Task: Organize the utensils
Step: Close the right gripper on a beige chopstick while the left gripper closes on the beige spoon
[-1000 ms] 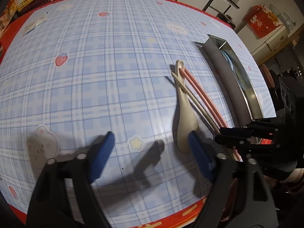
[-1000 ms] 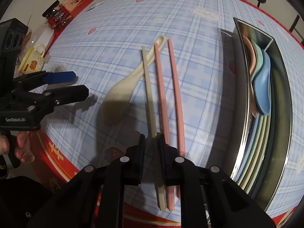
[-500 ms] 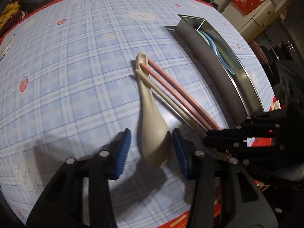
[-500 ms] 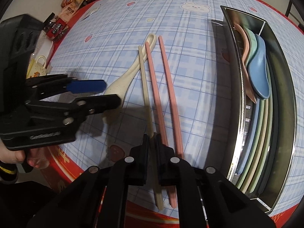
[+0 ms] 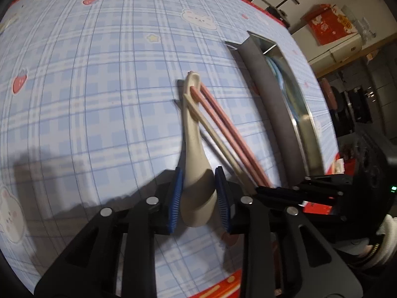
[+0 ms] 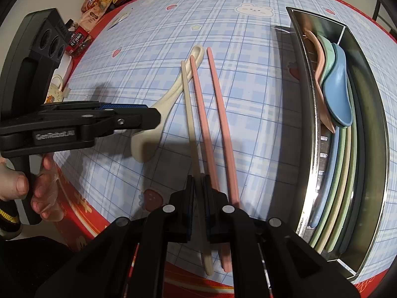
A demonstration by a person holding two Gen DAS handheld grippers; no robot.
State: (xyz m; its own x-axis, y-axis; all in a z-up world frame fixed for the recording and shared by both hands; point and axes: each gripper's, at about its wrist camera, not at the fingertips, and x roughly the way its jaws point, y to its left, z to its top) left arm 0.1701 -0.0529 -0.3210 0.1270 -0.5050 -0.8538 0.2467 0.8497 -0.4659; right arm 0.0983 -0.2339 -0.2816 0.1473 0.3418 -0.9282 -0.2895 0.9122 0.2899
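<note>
A cream spoon (image 5: 193, 144) lies on the blue checked tablecloth, its handle under a cream chopstick (image 6: 188, 114) and one of two pink chopsticks (image 6: 201, 104). My left gripper (image 5: 198, 193) straddles the spoon's bowl; its jaws are closing and the blue pads (image 5: 176, 193) touch both sides of the bowl. From the right wrist view, the left gripper (image 6: 148, 116) covers the spoon (image 6: 171, 94) from the left. My right gripper (image 6: 198, 186) is shut on the near part of the cream chopstick, close to the table's edge. The second pink chopstick (image 6: 220, 114) lies free to its right.
A long metal tray (image 6: 367, 124) at the right holds a blue spoon (image 6: 337, 94), pink and green spoons, and several chopsticks. Snack packets (image 6: 99, 2) and a mug (image 6: 57, 89) sit at the far left. A person's hand (image 6: 17, 183) grips the left tool beyond the red table edge (image 6: 86, 208).
My left gripper slid right over the spoon's bowl, and its jaws narrowed from wide apart to touching the bowl. The right gripper stayed on the cream chopstick.
</note>
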